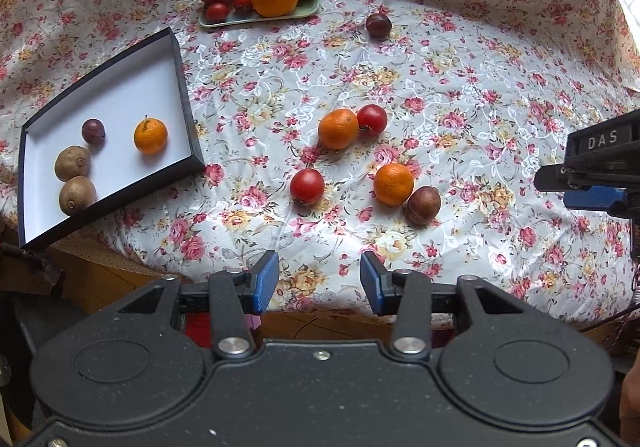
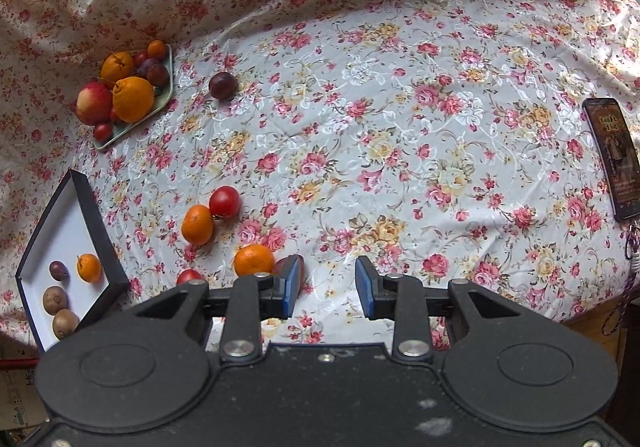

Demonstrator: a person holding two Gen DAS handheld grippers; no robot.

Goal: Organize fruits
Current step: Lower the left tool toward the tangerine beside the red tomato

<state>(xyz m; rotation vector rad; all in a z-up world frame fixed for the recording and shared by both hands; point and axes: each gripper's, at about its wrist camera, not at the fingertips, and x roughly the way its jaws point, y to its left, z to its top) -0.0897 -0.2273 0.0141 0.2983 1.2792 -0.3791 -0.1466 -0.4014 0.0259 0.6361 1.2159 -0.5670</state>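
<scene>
A dark box lid (image 1: 184, 87) on the left holds two kiwis (image 1: 72, 163), a plum (image 1: 93, 130) and a mandarin (image 1: 150, 135). Loose on the floral cloth lie two mandarins (image 1: 338, 128) (image 1: 393, 184), two tomatoes (image 1: 372, 119) (image 1: 307, 186) and two plums (image 1: 424, 204) (image 1: 378, 25). My left gripper (image 1: 319, 281) is open and empty near the table's front edge. My right gripper (image 2: 328, 281) is open and empty, just right of a mandarin (image 2: 253, 260); it shows at the left wrist view's right edge (image 1: 592, 171).
A green tray (image 1: 312, 9) at the back holds an apple, large oranges and small fruits. A phone (image 2: 612, 157) lies at the right of the table. The cloth rises in folds behind. A box lid (image 2: 102, 239) sits at the left edge.
</scene>
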